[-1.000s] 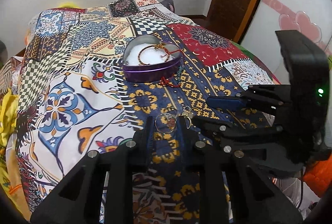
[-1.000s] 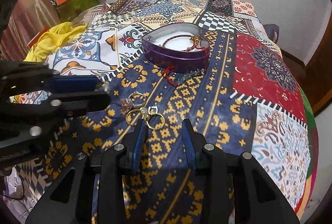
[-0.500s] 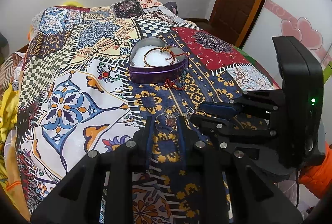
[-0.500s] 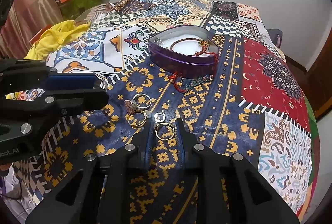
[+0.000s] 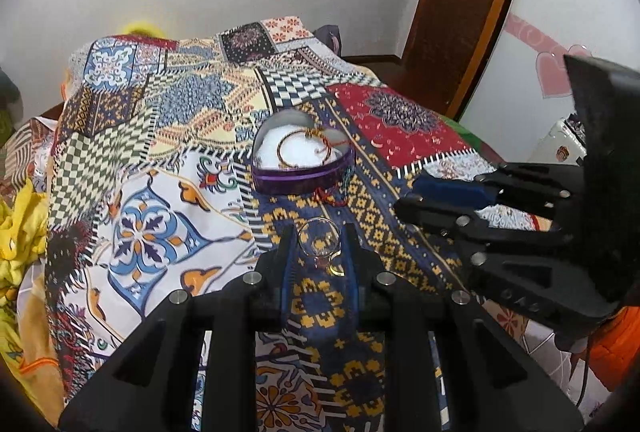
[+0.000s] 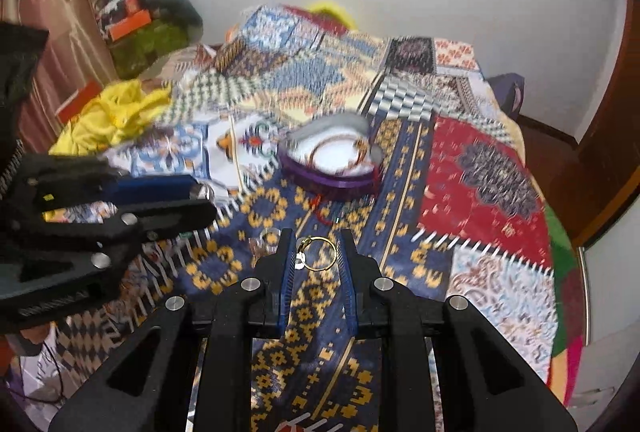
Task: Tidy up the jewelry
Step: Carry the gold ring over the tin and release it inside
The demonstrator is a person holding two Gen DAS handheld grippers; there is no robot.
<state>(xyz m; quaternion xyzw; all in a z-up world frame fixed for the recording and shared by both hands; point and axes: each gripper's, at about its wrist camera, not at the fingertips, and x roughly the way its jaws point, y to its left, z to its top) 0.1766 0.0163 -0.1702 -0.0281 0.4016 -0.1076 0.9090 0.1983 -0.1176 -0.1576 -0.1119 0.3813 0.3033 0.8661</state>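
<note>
A purple heart-shaped box (image 5: 304, 168) with a white lining holds a brown beaded bracelet (image 5: 306, 150). It stands on the patterned bedspread, ahead of both grippers; it also shows in the right wrist view (image 6: 332, 168). My left gripper (image 5: 318, 246) is shut on a silver ring (image 5: 319, 242) and holds it above the bed. My right gripper (image 6: 316, 252) is shut on a gold ring (image 6: 320, 252), also lifted. Other rings (image 6: 266, 240) lie on the blue cloth just left of it. A red cord bracelet (image 5: 330, 196) lies in front of the box.
The patchwork bedspread (image 5: 160, 160) covers the bed. Yellow clothes (image 6: 108, 116) lie at its left side. A wooden door (image 5: 460, 0) stands at the back right. Cluttered items (image 6: 148, 20) pile up in the far left corner.
Both grippers have lifted off the bedspread, each with a ring held between its fingers. The right gripper closed on the gold ring and the view now blurs from motion.
</note>
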